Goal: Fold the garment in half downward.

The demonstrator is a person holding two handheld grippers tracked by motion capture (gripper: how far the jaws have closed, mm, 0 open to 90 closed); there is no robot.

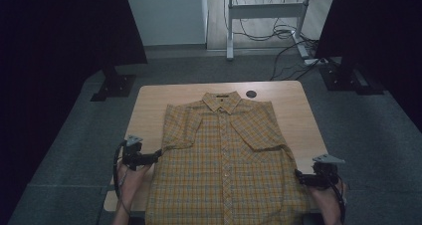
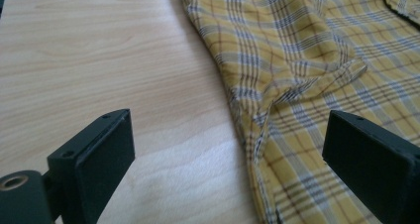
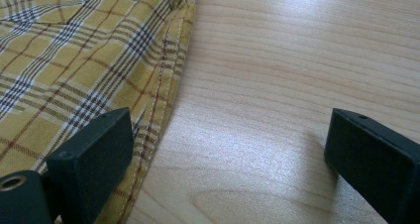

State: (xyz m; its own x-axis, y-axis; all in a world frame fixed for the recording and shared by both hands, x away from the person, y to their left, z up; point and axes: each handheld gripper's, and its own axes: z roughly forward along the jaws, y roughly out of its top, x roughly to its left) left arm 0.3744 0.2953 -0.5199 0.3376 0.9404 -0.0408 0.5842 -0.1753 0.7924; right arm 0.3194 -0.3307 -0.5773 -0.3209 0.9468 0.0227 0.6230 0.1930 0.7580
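yellow plaid shirt (image 1: 224,160), wooden table (image 1: 149,110), grippers agape

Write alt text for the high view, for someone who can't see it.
A yellow plaid shirt lies flat and buttoned on a wooden table, collar away from the camera. A person's hands hold the left gripper and right gripper at the shirt's side edges, both open.

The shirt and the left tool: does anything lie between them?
No. In the left gripper view, bare wooden table runs up to the shirt edge, which sits between the open left tool jaws. Nothing else lies there.
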